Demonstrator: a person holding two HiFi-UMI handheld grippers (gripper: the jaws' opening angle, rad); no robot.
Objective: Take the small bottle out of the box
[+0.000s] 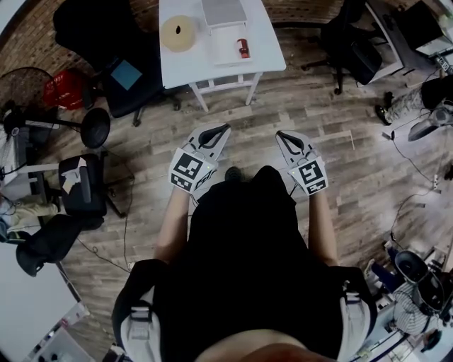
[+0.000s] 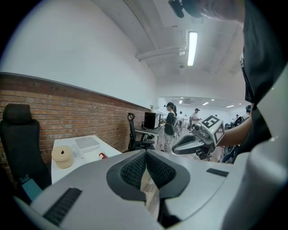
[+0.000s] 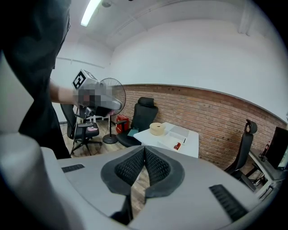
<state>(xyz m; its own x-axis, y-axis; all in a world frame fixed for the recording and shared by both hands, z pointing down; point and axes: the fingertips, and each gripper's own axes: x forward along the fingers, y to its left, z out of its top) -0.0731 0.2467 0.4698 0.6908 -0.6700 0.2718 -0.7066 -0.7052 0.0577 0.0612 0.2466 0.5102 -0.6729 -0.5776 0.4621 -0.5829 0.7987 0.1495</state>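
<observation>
The small bottle [image 1: 243, 48] is red and lies on its side toward the right of the white table [image 1: 185, 68]. It rests on a pale flat patch just in front of the clear box [image 1: 224, 12]. From where I stand I cannot tell whether that patch is a lid, a shallow tray or part of the box, nor whether the bottle counts as inside anything. A beige roll [image 1: 178, 32] sits to the left of the box, apart from both. A black office chair [image 1: 117, 60] stands by the table's left side, and bare wooden floor [image 1: 340, 127] lies between the table and me.

My left claw [image 1: 223, 130] and my right claw [image 1: 282, 135] are held level in front of my body, well apart from the table. Each has its jaws pressed together with nothing between them.

I judge that the task has not really started: this is the approach, and nothing on the table has been touched. Next I need to close the distance to the table and bring one claw over the bottle. The right claw looks the nearer side. Then I must spread its jaws wide enough to straddle the bottle across its narrow body. Since the bottle lies flat and could roll, I should come down squarely and close gently.
</observation>
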